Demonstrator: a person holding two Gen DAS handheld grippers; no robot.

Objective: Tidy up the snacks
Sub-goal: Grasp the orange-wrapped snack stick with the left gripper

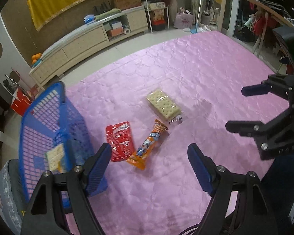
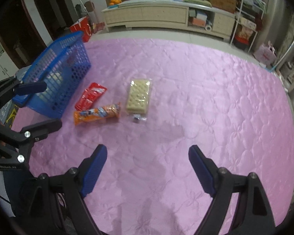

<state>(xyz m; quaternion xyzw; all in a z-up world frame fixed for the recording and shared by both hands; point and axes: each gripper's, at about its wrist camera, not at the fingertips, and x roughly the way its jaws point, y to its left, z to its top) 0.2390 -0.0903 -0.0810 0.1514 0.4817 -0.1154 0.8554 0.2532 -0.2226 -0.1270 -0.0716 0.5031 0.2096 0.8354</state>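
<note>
Three snacks lie on a pink quilt (image 1: 186, 68): a clear cracker pack (image 1: 163, 102) (image 2: 139, 98), an orange tube pack (image 1: 148, 147) (image 2: 97, 114) and a red packet (image 1: 119, 141) (image 2: 90, 98). A blue mesh basket (image 1: 47, 121) (image 2: 56, 74) stands at the left with a cracker pack (image 1: 54, 156) inside. My left gripper (image 1: 149, 166) is open and empty, above the quilt just short of the red and orange packs. My right gripper (image 2: 148, 168) is open and empty, above bare quilt short of the snacks; it also shows at the right of the left wrist view (image 1: 237, 109).
The quilt (image 2: 205, 98) covers a large bed or mat. A low beige cabinet (image 1: 88, 39) (image 2: 166, 15) runs along the far wall. Red bags (image 2: 82, 27) stand on the floor beyond the basket. Shelves and clutter stand at the far right (image 1: 156, 5).
</note>
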